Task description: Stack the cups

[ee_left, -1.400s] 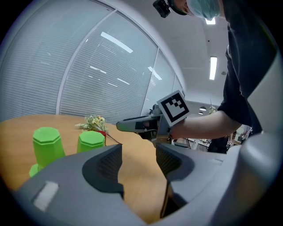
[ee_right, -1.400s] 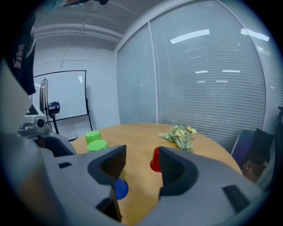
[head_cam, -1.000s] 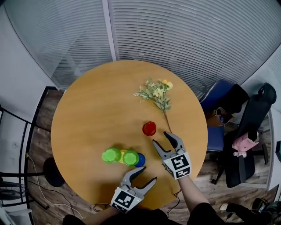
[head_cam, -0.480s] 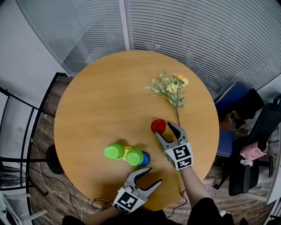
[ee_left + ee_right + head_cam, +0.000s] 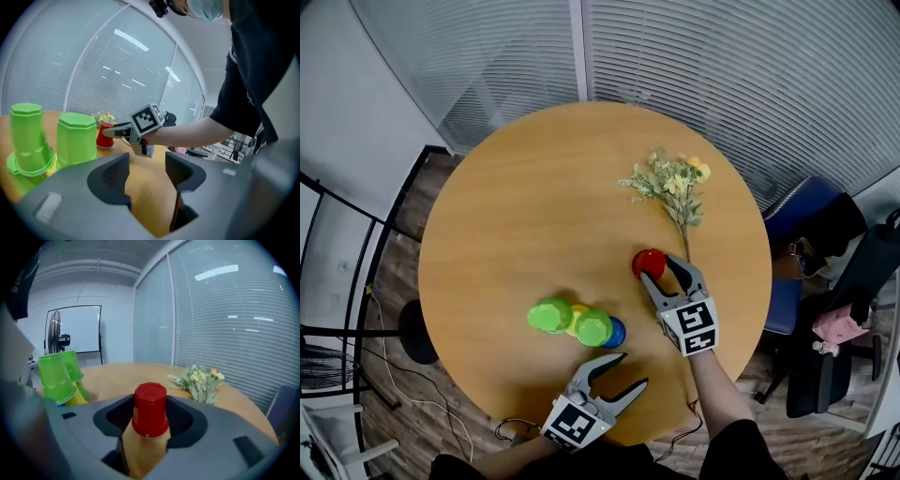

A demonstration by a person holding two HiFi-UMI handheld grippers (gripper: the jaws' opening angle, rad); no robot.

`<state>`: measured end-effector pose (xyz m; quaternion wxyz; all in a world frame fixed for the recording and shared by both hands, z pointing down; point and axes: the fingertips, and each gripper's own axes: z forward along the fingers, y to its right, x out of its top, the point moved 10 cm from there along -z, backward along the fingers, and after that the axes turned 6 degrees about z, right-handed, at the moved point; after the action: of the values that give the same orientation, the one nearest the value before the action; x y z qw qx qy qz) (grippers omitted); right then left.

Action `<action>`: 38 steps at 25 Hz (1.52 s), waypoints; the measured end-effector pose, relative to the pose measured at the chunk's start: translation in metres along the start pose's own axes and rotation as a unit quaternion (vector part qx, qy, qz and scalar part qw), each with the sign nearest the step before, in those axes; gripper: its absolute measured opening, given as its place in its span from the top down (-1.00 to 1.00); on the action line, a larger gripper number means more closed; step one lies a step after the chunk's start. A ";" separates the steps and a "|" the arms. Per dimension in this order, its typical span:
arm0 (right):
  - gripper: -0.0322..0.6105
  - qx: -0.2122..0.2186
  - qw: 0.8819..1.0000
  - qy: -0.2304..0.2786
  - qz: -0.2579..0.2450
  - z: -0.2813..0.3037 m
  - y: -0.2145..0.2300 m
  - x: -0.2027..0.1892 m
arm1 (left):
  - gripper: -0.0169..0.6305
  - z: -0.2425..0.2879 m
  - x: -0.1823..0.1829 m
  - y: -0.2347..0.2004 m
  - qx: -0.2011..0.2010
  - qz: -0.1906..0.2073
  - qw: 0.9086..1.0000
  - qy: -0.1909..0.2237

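A red cup (image 5: pixel 649 263) stands upside down on the round wooden table (image 5: pixel 525 206). My right gripper (image 5: pixel 662 271) is open, its fingers on either side of this cup (image 5: pixel 150 408), which fills the gap between the jaws. To the left stand two upside-down green cups (image 5: pixel 551 315) (image 5: pixel 593 327), close together with a yellow cup (image 5: pixel 574 320) and a blue cup (image 5: pixel 616 333). My left gripper (image 5: pixel 629 369) hangs open over the table's near edge, just in front of the blue cup, with nothing in it (image 5: pixel 147 171).
A sprig of artificial flowers (image 5: pixel 673 183) lies just beyond the red cup, its stem running along the right finger. Office chairs (image 5: pixel 811 234) stand off the table's right side. Glass walls with blinds close off the far side.
My right gripper has moved forward to the red cup, which now sits between its fingers. The left gripper has hardly moved. The head view has shifted a little.
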<state>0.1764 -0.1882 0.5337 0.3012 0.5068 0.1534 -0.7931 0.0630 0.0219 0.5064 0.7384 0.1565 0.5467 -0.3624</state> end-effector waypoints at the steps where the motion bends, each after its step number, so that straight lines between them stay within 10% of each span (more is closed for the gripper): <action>1: 0.22 -0.002 1.000 0.004 0.000 -0.004 -0.003 0.005 | 0.19 -0.002 0.002 -0.001 -0.001 0.000 1.000 0.001; 18: 0.22 -0.009 0.997 0.076 0.011 -0.087 -0.115 0.109 | 0.19 -0.081 0.007 -0.024 -0.052 0.042 0.997 0.025; 38: 0.22 -0.054 0.998 0.036 0.022 -0.065 -0.216 0.098 | 0.19 -0.164 -0.016 -0.068 -0.070 0.049 0.996 0.036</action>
<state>0.0566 -0.0174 0.4042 0.3400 0.5210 0.1954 -0.7581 -0.1011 0.0835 0.4741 0.7442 0.1440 0.5890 -0.2803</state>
